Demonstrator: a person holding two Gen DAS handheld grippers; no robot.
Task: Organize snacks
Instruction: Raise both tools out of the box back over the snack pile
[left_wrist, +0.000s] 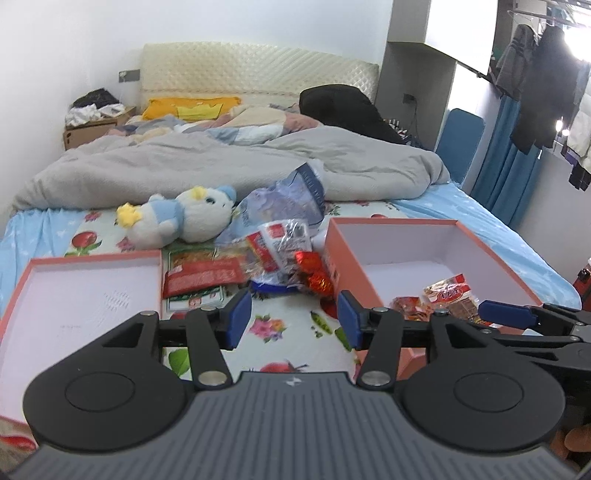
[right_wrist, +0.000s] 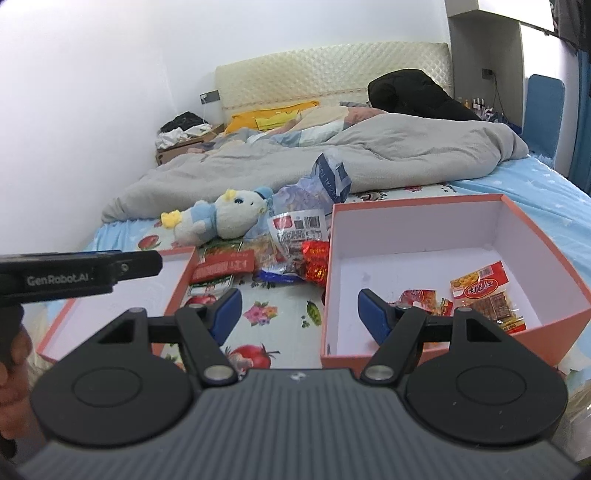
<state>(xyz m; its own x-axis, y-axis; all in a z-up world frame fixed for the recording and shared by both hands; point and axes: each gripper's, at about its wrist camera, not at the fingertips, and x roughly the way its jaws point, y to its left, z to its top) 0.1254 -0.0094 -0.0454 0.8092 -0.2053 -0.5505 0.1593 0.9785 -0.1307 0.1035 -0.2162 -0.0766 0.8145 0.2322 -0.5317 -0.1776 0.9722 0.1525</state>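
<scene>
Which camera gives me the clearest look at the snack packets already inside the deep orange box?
The right wrist view: the deep orange box lies open below it, showing the clear packet of brown snacks whole. The left wrist view shows that packet partly cut off behind its own gripper linkage.

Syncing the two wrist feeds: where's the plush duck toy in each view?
Left wrist: plush duck toy lies left of centre on the bed sheet, beyond the snack pile.
Right wrist: plush duck toy sits left of centre, again behind the snacks.
Shared landmark: the orange box, to the toy's right in both views, with snack packets inside.
</scene>
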